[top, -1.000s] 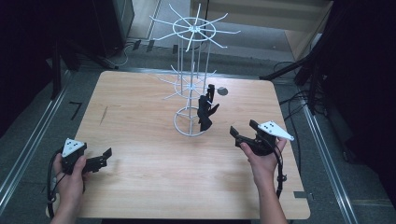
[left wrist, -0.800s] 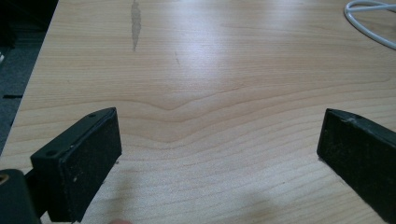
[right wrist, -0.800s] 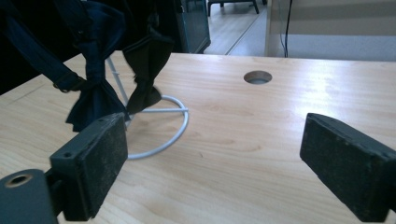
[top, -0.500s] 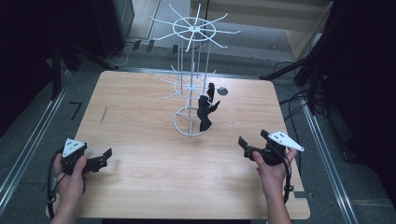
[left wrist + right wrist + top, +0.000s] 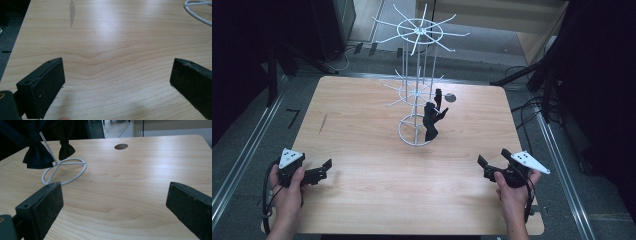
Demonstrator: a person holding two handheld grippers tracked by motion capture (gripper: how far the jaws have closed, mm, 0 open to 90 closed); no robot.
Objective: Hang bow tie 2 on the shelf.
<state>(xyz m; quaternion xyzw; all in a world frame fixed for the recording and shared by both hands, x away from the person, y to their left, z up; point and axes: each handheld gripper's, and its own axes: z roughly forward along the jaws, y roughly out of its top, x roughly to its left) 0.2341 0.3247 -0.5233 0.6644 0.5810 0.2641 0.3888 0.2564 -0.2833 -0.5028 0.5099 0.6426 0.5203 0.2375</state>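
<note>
Two black bow ties are hanging on the white wire rack; left gripper and right gripper are resting low over the tabletop, jaws spread wide and empty, the right's having just been opening. Hanging step seems finished; next likely calls for nothing more than parking.

Light wooden table with rounded corners and a dark streak near its left edge. White wire rack standing on a ring foot at the table's middle. Small round hole in the wood just behind the rack.
</note>
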